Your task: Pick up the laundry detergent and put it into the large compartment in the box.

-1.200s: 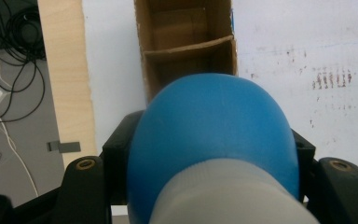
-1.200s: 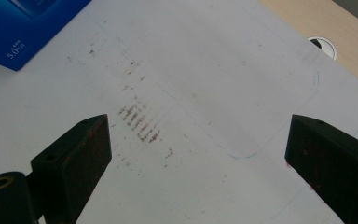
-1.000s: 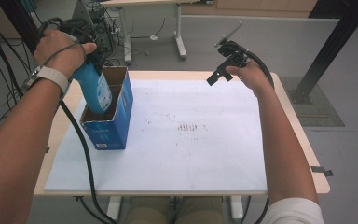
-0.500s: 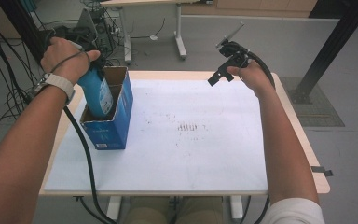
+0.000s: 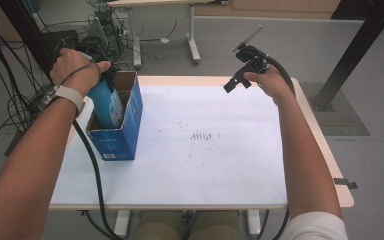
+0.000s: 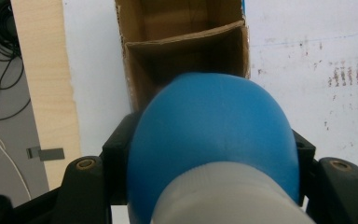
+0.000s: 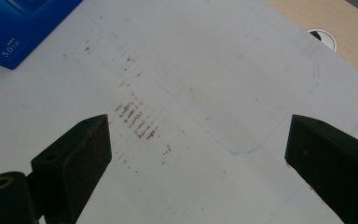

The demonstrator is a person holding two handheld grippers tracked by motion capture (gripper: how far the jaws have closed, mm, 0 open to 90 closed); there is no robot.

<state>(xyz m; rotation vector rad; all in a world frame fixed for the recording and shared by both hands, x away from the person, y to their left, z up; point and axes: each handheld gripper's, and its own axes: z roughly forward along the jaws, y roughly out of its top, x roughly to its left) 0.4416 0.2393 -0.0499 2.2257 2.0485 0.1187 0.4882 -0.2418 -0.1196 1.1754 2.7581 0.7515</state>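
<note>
We see a blue bottle with a pale grey cap end, its rounded body smooth and plain in the left gripper view, where it sits at the lower centre of the frame. In the high view it stands tilted at the upper left, its lower part inside an open blue cardboard box that rests on the white tabletop. The box has brown inner walls and a divider that makes 2 compartments; we cannot tell which one the bottle enters.

The left claw is clenched on the bottle, 1 black jaw pressed to each side of the blue body just beside the cap.

The right claw hangs released at the upper right of the high view, above the tabletop. In the right gripper view its 2 jaws stand wide apart with nothing between them, over faint brown smudges on the white surface.
</note>
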